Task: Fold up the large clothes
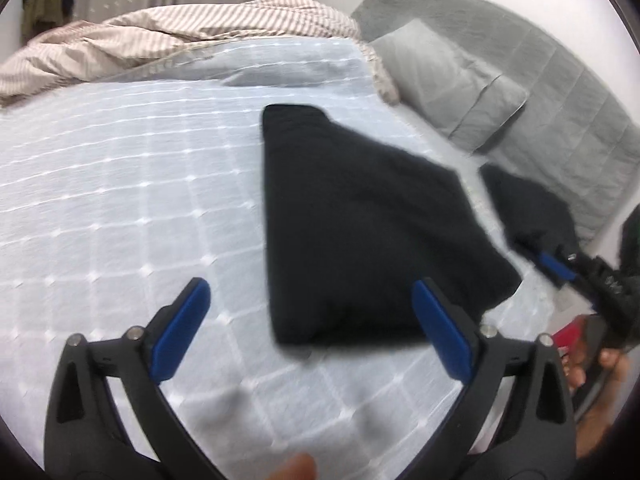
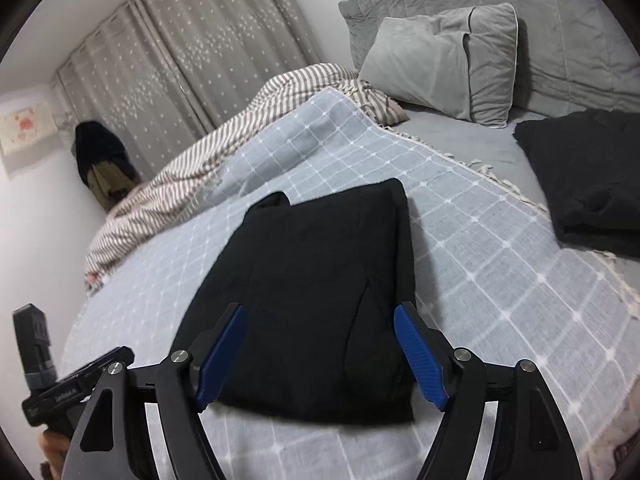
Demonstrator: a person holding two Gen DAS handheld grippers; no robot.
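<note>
A black garment [image 1: 360,220] [image 2: 320,280] lies folded into a thick rectangle on the light blue checked blanket [image 1: 120,200] [image 2: 500,260]. My left gripper [image 1: 310,292] hovers open at the garment's near left corner, its blue pads wide apart and holding nothing. Over the garment's near edge, my right gripper [image 2: 320,308] is open too; the cloth shows between its fingers, but the pads do not press on it. In the left wrist view only one blue pad of the right gripper [image 1: 554,266] shows, at the far right.
A second folded black garment [image 2: 588,184] [image 1: 528,200] lies on the grey sheet to the right. A grey pillow [image 2: 440,64] [image 1: 452,80] leans on the quilted headboard [image 1: 560,92]. A striped duvet [image 2: 180,176] [image 1: 160,36] is bunched along the far side.
</note>
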